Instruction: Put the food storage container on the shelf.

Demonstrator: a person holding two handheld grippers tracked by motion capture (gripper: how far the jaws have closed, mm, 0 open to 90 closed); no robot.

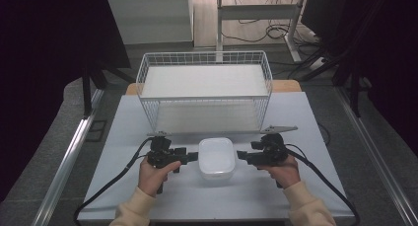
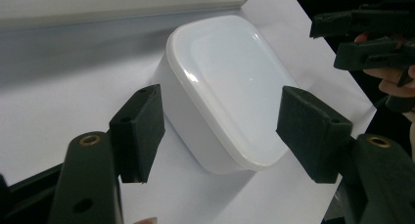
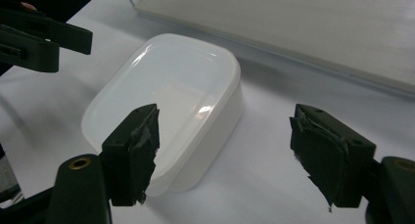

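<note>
My left gripper [image 1: 193, 156] and right gripper [image 1: 241, 156] flank the white lidded box [image 1: 216, 158] on the tabletop [image 1: 291, 122], both spread, pinching nothing. The box lies between the 2, its long axis running away from me.

Overhead light is brightening the table [image 1: 123, 186] while the surroundings are lying dark; glare is glinting off the white box [image 2: 230, 82], and the near jaws are perhaps blurring slightly.
</note>
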